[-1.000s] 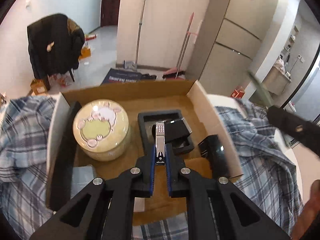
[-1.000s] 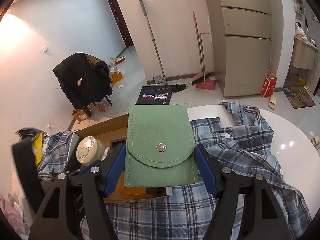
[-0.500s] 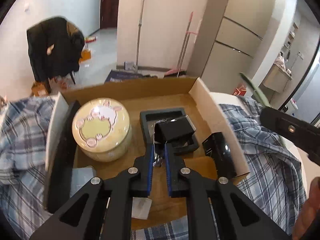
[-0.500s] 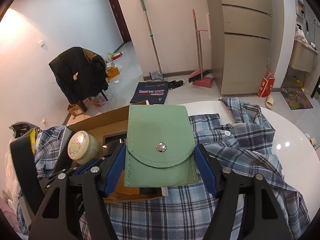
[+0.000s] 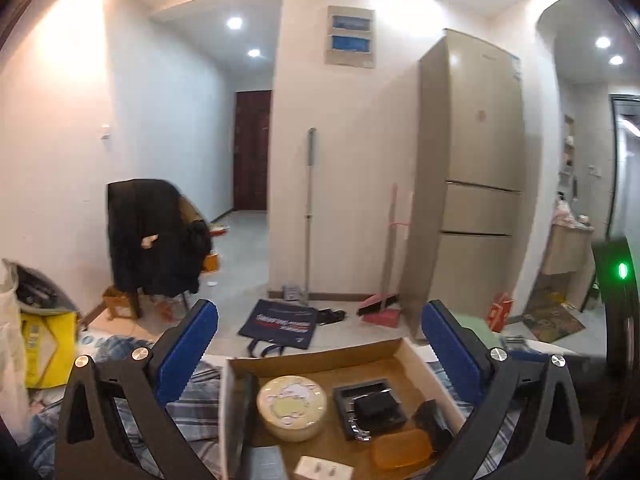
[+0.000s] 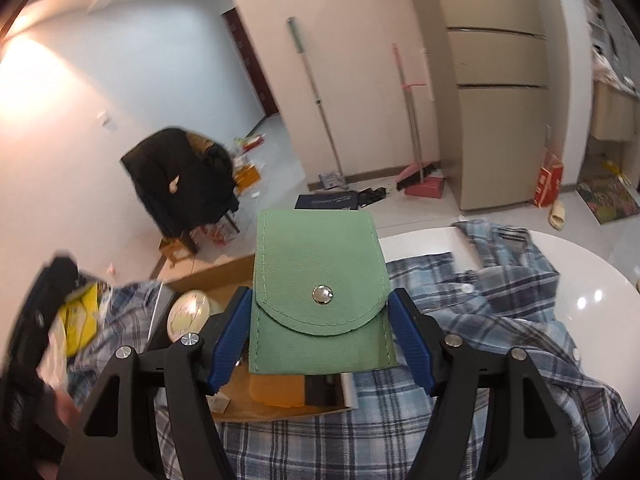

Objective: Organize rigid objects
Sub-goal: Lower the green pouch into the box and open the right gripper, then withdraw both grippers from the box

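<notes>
Lifted away from the cardboard box [image 5: 400,350], my left gripper [image 5: 320,344] has just spread its jaws wide, nothing between them; the nail clipper [image 5: 360,430] lies below them by the black tray [image 5: 370,404]. My right gripper [image 6: 320,328] pinches the green pouch [image 6: 320,280] between its jaws, above the box. One item stowed; pouch still to place.

We see a round white table [image 6: 520,248] ahead of the right gripper [image 6: 320,336], draped with a blue plaid shirt [image 6: 480,320]. On the shirt, just below and left of that gripper, sits an open cardboard box [image 5: 320,354].
</notes>
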A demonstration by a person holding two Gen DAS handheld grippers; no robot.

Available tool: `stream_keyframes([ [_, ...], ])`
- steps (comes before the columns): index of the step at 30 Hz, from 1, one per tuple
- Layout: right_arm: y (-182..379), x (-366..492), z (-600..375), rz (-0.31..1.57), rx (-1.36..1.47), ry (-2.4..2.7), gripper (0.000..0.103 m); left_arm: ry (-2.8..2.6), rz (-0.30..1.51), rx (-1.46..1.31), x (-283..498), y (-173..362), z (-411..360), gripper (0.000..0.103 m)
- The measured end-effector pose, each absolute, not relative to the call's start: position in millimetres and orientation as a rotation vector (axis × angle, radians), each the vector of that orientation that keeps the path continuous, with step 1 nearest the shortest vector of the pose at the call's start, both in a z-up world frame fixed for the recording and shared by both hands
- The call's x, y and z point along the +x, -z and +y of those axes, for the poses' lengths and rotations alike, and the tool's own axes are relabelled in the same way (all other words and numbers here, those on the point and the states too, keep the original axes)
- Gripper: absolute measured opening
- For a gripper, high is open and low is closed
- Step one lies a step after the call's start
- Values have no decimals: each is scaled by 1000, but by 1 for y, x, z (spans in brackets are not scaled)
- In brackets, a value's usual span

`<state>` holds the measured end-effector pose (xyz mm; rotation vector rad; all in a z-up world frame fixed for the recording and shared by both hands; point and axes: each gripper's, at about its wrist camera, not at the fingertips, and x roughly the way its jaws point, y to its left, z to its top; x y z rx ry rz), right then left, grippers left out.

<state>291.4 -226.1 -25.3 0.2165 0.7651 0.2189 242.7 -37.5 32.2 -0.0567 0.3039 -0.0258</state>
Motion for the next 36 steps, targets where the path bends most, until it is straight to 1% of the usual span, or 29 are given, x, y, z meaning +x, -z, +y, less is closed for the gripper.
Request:
stream_keyframes([
  [7, 67, 290, -166, 869, 36, -263, 68, 43, 328, -35, 246, -25, -34, 103],
  [12, 79, 292, -164, 909, 56, -264, 68, 41, 329, -27, 245, -27, -37, 103],
  [18, 83, 292, -160, 903, 57, -270, 69, 36, 330, -40, 245, -28, -34, 103],
  [20, 82, 291, -161, 898, 71, -258, 76, 32, 336, -36, 246, -27, -34, 103],
  [21, 80, 291, -163, 890, 80, -252, 83, 28, 334, -35, 246, -27, -33, 103],
  [22, 77, 290, -166, 871, 95, -249, 86, 25, 332, -34, 246, -28, -33, 103],
  [30, 22, 276, -200, 659, 154, -167, 87, -10, 257, -26, 228, -50, -24, 103],
  [35, -32, 250, -226, 483, 159, -149, 87, -6, 141, -47, 194, -81, -21, 103],
  [36, -43, 241, -232, 436, 169, -141, 90, 2, 110, -43, 185, -88, -21, 103],
])
